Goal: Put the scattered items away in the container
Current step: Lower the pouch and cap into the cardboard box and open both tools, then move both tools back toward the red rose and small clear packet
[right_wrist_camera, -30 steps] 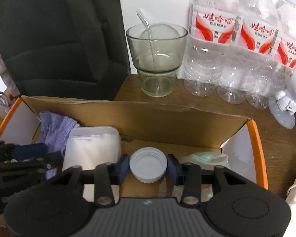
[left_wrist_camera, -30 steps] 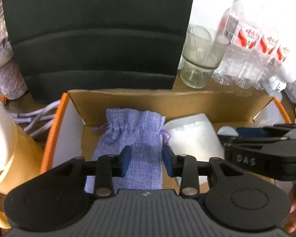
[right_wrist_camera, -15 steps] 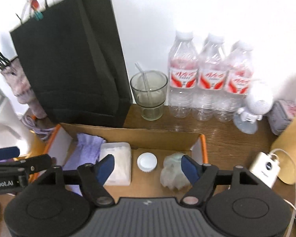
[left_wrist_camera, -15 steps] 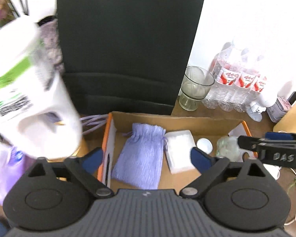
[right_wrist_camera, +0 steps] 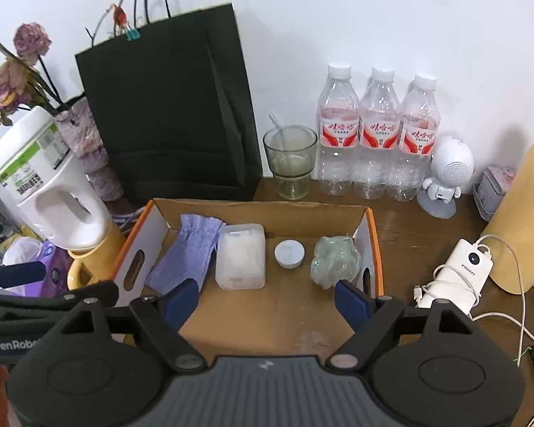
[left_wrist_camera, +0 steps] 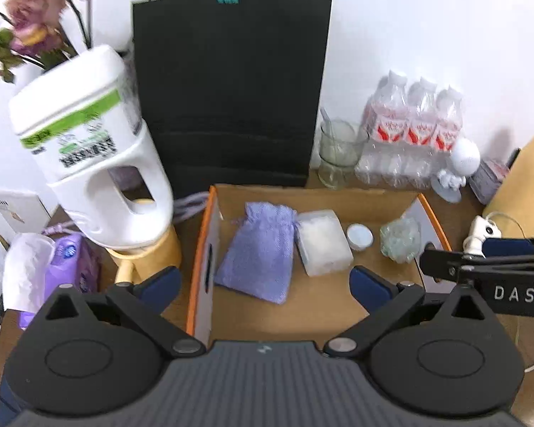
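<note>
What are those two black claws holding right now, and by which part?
Nothing. The left gripper and the right gripper are empty above the cardboard box; the right's jaws are opening with nothing between them.

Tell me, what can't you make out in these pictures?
- Cardboard box: near edge hidden by the gripper body, both views.
- White jug: label print blurred, left view.
- Clear tub: contents unreadable through frosted plastic.
- Black paper bag: inside unseen.

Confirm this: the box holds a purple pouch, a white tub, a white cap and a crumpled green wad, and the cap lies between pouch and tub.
Not quite. In the right wrist view the cap lies between the tub and the wad, not beside the pouch. The rest of what the box holds is right.
</note>
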Demonstrator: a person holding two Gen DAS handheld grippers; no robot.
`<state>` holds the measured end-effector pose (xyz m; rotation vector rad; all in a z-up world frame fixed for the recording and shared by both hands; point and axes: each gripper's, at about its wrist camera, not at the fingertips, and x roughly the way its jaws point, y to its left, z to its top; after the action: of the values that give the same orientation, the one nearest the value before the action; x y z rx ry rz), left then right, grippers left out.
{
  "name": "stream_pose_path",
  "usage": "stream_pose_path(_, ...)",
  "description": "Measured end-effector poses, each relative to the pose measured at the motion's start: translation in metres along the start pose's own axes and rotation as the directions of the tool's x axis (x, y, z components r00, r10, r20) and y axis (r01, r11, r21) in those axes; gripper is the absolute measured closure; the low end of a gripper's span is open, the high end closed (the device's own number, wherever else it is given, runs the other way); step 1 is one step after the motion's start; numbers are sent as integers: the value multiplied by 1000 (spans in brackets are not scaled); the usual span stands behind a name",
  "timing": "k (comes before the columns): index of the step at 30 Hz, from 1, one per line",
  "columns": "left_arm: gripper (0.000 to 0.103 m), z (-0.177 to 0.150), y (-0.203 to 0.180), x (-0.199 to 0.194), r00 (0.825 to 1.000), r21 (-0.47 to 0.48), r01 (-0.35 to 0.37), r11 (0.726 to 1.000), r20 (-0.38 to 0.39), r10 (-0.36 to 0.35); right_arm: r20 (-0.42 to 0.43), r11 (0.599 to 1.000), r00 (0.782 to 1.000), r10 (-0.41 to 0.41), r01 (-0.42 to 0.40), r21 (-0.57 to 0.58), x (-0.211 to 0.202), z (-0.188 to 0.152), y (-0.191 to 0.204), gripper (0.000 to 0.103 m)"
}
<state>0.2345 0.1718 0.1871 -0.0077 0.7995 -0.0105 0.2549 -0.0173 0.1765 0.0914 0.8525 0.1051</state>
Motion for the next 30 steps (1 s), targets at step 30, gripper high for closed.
stream_pose_path(30,0,-275,25,-63,974,-11,84,996,213,-80,292,999,955,50,-46,-21,-51,-259,10,19)
